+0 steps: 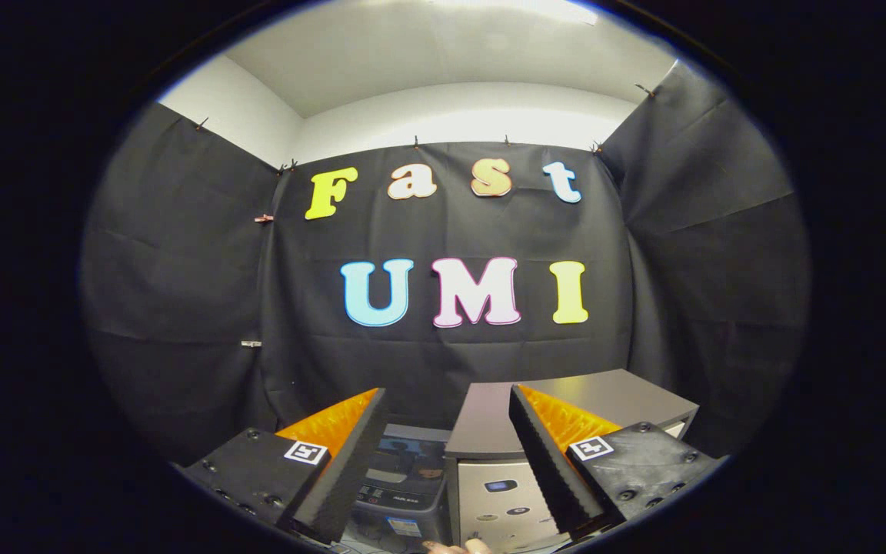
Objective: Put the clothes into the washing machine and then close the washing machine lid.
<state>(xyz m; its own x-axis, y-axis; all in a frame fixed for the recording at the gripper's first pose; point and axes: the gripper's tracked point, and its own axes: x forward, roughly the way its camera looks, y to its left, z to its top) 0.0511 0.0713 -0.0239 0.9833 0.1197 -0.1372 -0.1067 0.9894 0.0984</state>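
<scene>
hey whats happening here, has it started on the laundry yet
Not by the look of it. The hand-held gripper is open and holds nothing, its fingers raised and aimed at the booth's black cloth wall. Just beyond and below the fingers sit a dark washing machine and, beside it, a grey box-shaped appliance with a flat top. A fingertip shows low between the fingers. No clothes can be made out.

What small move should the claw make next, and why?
Probably tilt down and ease forward. The claw is open and holds nothing, aimed high at the booth wall. The washing machine sits low between the fingers, beside a grey cabinet. A lower aim would likely bring the laundry into sight.
</scene>
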